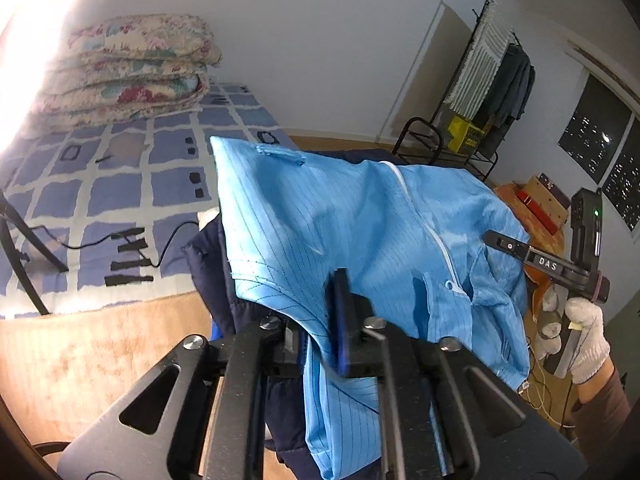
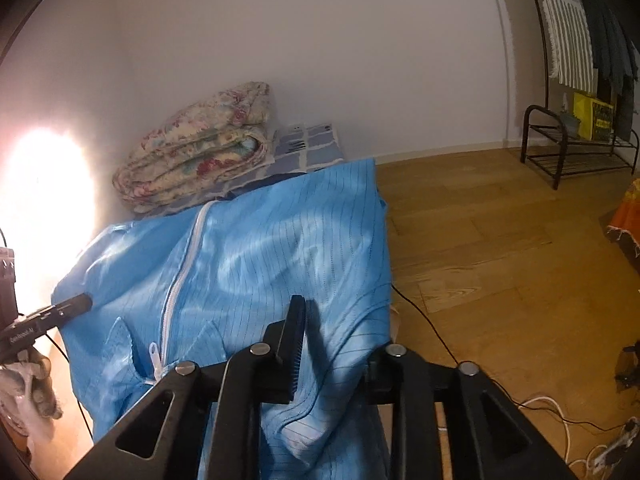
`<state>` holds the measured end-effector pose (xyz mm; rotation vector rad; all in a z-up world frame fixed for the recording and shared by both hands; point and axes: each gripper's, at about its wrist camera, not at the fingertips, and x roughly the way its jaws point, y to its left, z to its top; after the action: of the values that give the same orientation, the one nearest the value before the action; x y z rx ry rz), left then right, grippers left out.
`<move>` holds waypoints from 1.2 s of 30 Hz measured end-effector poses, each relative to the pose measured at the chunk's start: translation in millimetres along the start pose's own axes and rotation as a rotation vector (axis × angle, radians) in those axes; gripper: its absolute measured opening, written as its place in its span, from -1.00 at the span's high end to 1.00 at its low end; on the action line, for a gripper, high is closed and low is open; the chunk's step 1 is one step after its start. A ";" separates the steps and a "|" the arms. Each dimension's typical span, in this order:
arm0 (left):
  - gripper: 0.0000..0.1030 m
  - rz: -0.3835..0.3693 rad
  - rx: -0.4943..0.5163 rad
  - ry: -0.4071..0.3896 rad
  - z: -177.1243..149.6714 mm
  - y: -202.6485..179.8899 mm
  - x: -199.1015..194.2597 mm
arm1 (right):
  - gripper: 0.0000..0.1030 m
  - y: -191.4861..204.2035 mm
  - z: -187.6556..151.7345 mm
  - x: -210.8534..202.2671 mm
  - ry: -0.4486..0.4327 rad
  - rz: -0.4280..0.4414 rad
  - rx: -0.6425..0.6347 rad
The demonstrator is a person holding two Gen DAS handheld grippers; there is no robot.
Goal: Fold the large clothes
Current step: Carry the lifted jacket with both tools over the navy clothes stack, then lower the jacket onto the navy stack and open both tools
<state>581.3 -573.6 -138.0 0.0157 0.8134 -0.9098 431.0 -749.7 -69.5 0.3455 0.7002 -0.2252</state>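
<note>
A light blue zip-front jacket [image 1: 360, 232] with a white zipper is held up in the air above the bed; it also shows in the right wrist view [image 2: 256, 264]. My left gripper [image 1: 342, 320] is shut on the blue jacket's fabric at one side. My right gripper [image 2: 308, 344] is shut on the jacket's other side; one finger is hidden under the cloth. The right gripper also shows in the left wrist view [image 1: 496, 242], at the jacket's far edge. A dark navy garment [image 1: 224, 280] lies under and behind the blue jacket.
A bed with a blue checked cover [image 1: 120, 184] carries a folded floral quilt [image 1: 128, 68] by the wall, black cables and tape strips. A black shoe rack [image 2: 576, 152] and a clothes rail [image 1: 492, 60] stand on the wooden floor [image 2: 500, 248]. Cables lie on the floor.
</note>
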 end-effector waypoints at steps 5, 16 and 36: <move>-0.40 0.013 -0.037 -0.024 0.9 6.4 -12.1 | -0.10 4.5 -1.6 -12.5 -0.009 -0.031 -0.019; -0.46 0.026 -0.012 -0.017 -2.4 3.4 -32.6 | -0.58 19.1 5.9 -48.1 -0.076 -0.093 -0.011; -0.53 0.045 0.043 -0.122 -84.5 -14.4 -203.0 | -0.74 121.5 -57.8 -182.6 -0.143 -0.119 -0.072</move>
<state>449.2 -413.2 -65.0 0.0160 0.6779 -0.8771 299.5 -600.0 38.8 0.2169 0.5863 -0.3340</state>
